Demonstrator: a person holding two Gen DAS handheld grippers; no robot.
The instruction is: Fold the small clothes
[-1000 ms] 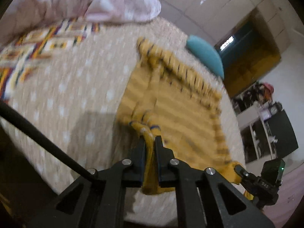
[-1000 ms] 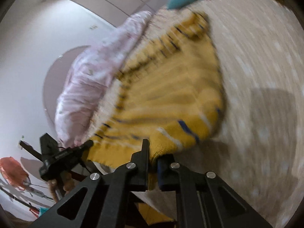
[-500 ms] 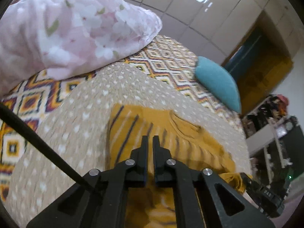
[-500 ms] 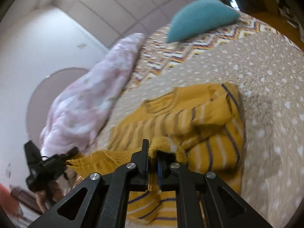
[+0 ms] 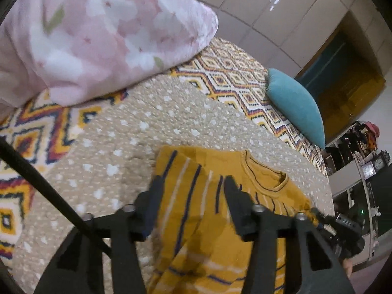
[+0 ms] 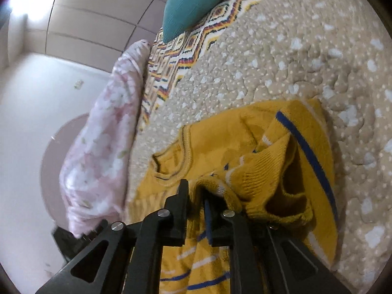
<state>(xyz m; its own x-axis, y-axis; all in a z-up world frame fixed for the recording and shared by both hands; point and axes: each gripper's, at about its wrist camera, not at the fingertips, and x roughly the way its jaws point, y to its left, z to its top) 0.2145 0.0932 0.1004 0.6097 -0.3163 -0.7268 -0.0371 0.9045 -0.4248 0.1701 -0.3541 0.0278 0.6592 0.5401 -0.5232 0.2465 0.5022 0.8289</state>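
- Half a second earlier the left gripper (image 5: pixel 192 183) had its jaws pinched shut over the yellow striped sweater (image 5: pixel 208 220); they had since sprung wide apart, and the knit lay loose between and beneath them.
- The right gripper (image 6: pixel 196 191) had not let go: its jaws were nearly closed on a bunched fold of the sweater (image 6: pixel 245 171), which rose between the fingers.
- The left wrist view showed the garment lying flat, stripes running away from the camera, with the neckline (image 5: pixel 267 174) at the far right of the knit.
- The right wrist view alone showed the raised, folded-over flap with its bold blue stripe (image 6: pixel 308 156) on the right, and the collar to the left of the jaws.
- The sweater's long axis ran from near to far, collar end farthest.
- It lay on the beige dotted blanket (image 5: pixel 117 147), which stretched beyond it.
- Farther off sat the zigzag-patterned cover (image 5: pixel 232 73), a pink floral quilt (image 5: pixel 98 31) at far left, and a teal pillow (image 5: pixel 294 105) at far right.
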